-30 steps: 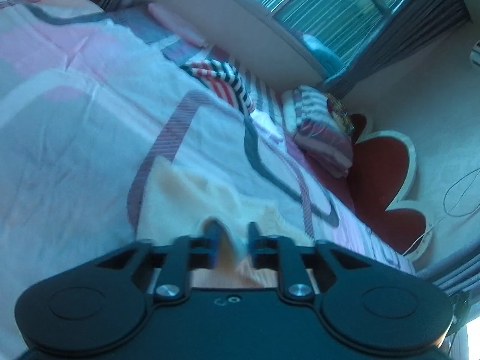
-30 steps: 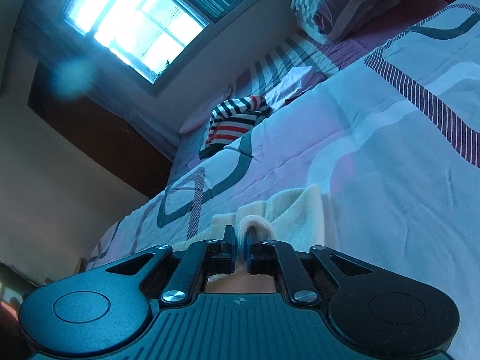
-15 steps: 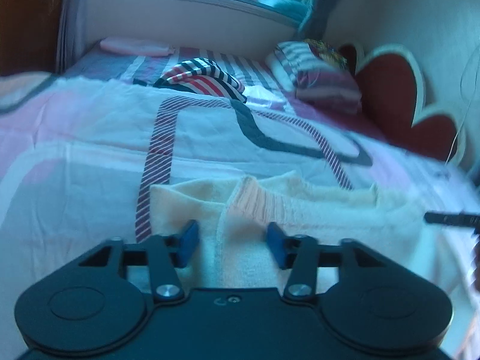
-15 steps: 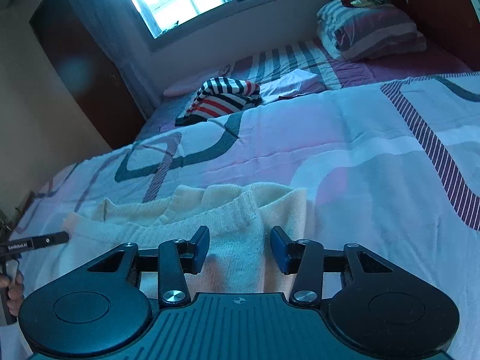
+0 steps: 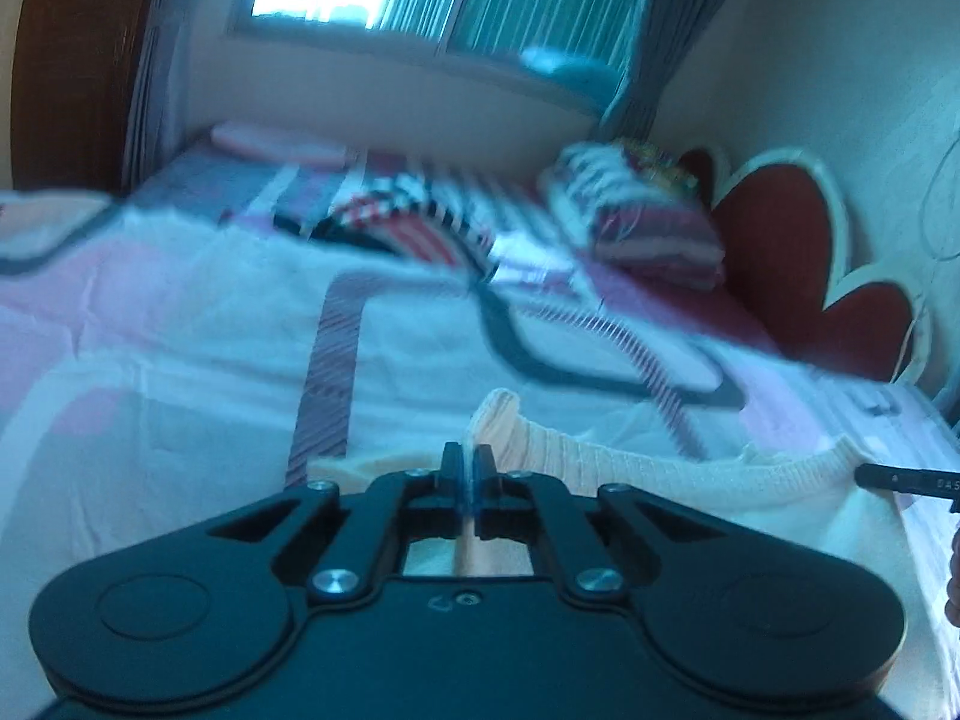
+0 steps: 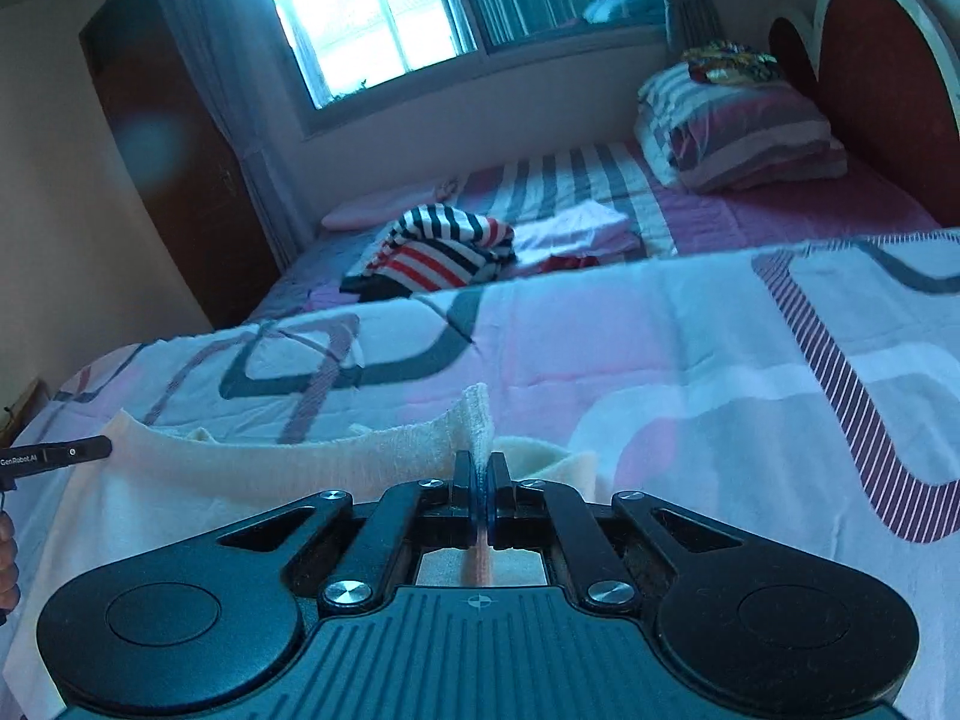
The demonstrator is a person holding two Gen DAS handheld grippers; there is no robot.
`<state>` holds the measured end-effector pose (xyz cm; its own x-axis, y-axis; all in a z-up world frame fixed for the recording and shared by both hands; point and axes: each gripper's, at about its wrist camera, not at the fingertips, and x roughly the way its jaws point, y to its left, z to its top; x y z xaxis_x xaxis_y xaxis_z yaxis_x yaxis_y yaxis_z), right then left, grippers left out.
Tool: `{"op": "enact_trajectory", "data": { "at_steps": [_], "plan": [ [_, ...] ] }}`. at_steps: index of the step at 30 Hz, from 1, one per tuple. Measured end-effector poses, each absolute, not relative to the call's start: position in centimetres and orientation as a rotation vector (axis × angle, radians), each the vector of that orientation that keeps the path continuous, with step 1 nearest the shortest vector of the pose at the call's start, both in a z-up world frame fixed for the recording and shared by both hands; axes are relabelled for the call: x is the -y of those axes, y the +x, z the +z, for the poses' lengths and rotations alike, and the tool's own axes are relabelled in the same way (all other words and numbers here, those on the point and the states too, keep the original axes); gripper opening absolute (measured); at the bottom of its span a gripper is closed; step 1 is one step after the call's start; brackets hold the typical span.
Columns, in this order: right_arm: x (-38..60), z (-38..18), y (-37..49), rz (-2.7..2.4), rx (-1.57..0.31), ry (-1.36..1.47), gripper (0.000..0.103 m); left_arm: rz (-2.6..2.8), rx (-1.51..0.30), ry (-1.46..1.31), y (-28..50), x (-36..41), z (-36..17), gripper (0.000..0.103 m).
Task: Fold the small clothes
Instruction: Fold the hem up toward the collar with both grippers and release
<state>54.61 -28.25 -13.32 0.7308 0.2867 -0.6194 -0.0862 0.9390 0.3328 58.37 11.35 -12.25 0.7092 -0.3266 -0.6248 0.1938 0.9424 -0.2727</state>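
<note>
Looking across the bed (image 6: 690,372) from both wrist views, I saw its pink, white and grey patterned cover filling most of the scene, with a red scalloped headboard (image 6: 882,78) at the far right and a window (image 6: 372,18) behind. A striped pillow (image 6: 744,132) lay by the headboard, and a bundle of red, white and dark striped clothing (image 6: 438,252) sat well beyond my work, next to a flat white piece (image 6: 576,228).

The cream knitted garment (image 6: 252,474) lay on the cover just ahead of both tools, its ribbed edge stretched between them and lifted slightly off the bedding. Both tools pointed forward and downward toward the bed, held roughly level side to side.

My left gripper (image 5: 467,468) had its jaws clenched on a raised ridge of the cream knit, the fabric standing up in a pinched fold between the pads and running on behind them. My right gripper (image 6: 482,480) was likewise clamped on the other end of that edge, with a peak of cloth sticking up just past the tips.

In each view the neighbouring tool's dark finger showed at the frame edge, touching the garment, with a bit of the person's hand (image 6: 7,564) beneath it. The left view was blurred.
</note>
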Motion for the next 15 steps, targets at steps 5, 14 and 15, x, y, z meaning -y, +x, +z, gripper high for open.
{"op": "enact_trajectory", "data": {
  "at_steps": [5, 14, 15],
  "plan": [
    [27.7, -13.7, 54.1, 0.122, -0.735, 0.224, 0.019, -0.227, -0.754, -0.22, 58.5, -11.7, -12.6, 0.034],
    [15.3, -13.4, 54.5, 0.389, -0.715, 0.083, 0.043, -0.379, -0.667, 0.066, 55.2, 0.2, -11.2, 0.073],
    [15.1, -13.6, 54.6, 0.392, -0.715, 0.082, 0.043, -0.365, -0.663, 0.085, 55.1, 0.4, -11.6, 0.074]
  ]
}}
